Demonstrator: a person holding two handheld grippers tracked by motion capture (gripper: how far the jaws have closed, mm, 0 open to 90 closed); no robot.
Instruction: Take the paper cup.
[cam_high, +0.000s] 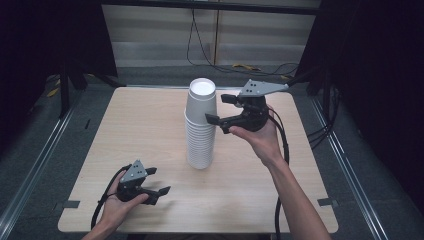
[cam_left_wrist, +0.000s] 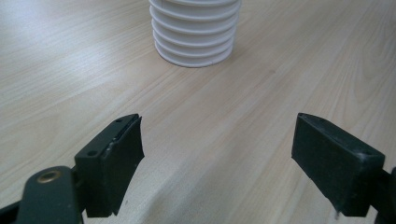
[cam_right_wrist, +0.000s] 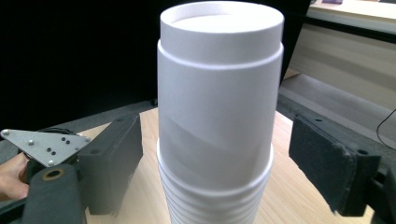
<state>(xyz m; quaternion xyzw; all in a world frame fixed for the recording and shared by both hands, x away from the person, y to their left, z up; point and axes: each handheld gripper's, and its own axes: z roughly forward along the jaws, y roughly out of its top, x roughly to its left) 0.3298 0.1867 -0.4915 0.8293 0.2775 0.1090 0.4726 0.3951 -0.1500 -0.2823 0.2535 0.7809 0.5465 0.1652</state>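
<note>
Centre of the high view: tall stack of white paper cups (cam_high: 201, 125), bottoms up, standing on the pale wooden table (cam_high: 140, 135). Your right gripper (cam_high: 220, 111) sits just right of the stack's top. In the right gripper view its jaws are spread wide, one on each side of the top cup (cam_right_wrist: 219, 93), with gaps showing, pads off the wall. Your left gripper (cam_high: 159, 181), lower left of the high view, rests well apart from the stack, jaws parted, nothing between them.

We see the cup stack (cam_high: 201, 125) upside down mid-table (cam_high: 150, 125); right gripper (cam_high: 220, 110) beside its top; left gripper (cam_high: 156, 181) near-left.
</note>
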